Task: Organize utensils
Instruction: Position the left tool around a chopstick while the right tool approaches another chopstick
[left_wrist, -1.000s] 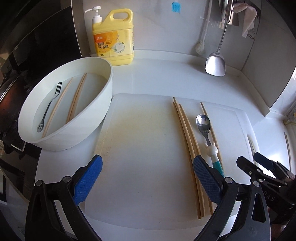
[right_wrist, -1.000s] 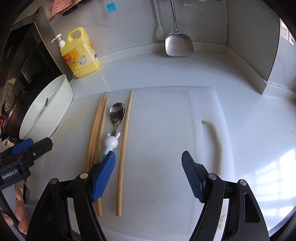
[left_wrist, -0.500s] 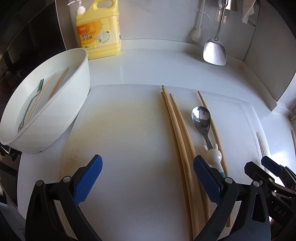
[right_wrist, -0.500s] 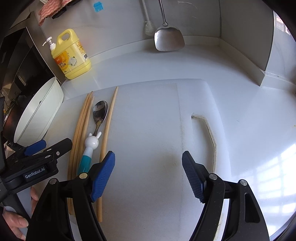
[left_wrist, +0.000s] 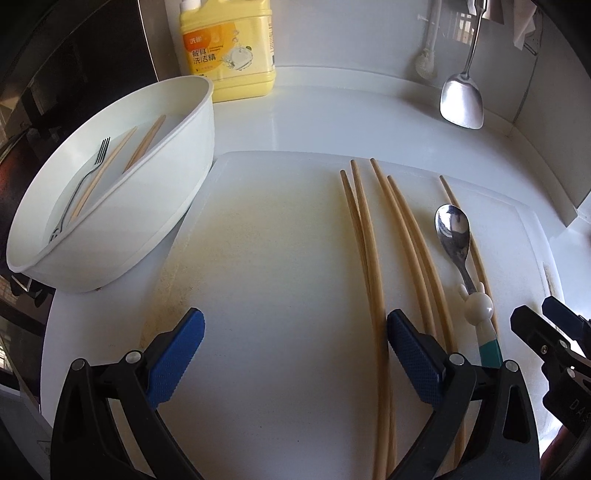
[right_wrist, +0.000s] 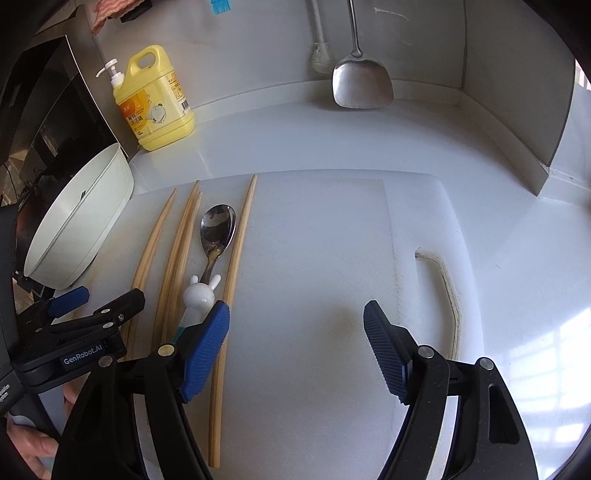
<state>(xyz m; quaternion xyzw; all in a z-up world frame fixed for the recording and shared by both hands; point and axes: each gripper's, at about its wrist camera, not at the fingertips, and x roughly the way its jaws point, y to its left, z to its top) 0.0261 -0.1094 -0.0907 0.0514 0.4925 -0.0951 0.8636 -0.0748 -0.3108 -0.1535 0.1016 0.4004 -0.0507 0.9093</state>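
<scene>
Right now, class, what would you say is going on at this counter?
A person is sorting utensils with two handheld tools. Both the left tool and the right tool hang open over the cutting board, holding nothing. Five chopsticks and a spoon lie on the board. A fork and two more chopsticks already sit in the white basin beside it.

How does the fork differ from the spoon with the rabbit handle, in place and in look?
The fork lies inside the white basin, beside two chopsticks; the spoon lies on the cutting board, with chopsticks on both sides of it. The fork looks all metal and thin; the spoon has a white rabbit figure and a teal grip on its handle. Both have shiny metal heads, and no gripper touches either.
</scene>
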